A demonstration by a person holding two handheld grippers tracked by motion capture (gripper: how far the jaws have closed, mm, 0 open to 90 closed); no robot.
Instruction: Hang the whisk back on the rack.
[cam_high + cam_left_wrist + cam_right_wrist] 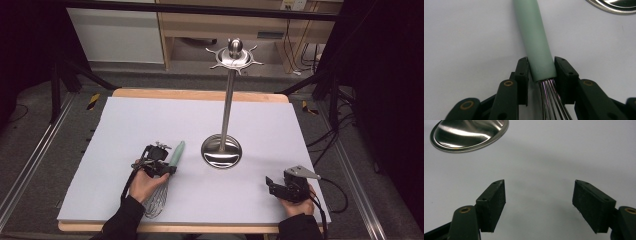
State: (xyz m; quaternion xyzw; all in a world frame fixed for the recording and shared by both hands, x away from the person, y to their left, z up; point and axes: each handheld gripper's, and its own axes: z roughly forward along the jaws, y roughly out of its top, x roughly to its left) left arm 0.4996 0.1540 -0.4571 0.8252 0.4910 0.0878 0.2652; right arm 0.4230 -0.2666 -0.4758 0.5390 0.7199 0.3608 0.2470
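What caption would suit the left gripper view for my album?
Left gripper clamped on a whisk's mint-green handle, just above its wires.

The whisk's (541, 50) handle tip and wire loops are cut off by the left gripper view's edges.

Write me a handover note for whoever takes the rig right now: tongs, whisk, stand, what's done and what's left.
Left tongs: shut on the whisk, pads on the wire end of its mint-green handle. The whisk appears to lie on the white table cover, wires toward the person.
Right tongs: open, nothing between the jaws, low over the cover near the right front corner.
Hook stand: upright mid-table, round steel base, hooks at the top all bare.
Done: whisk gripped.
Left, as it looks: lift the whisk and hang it on a hook; the right tongs could steady the base.
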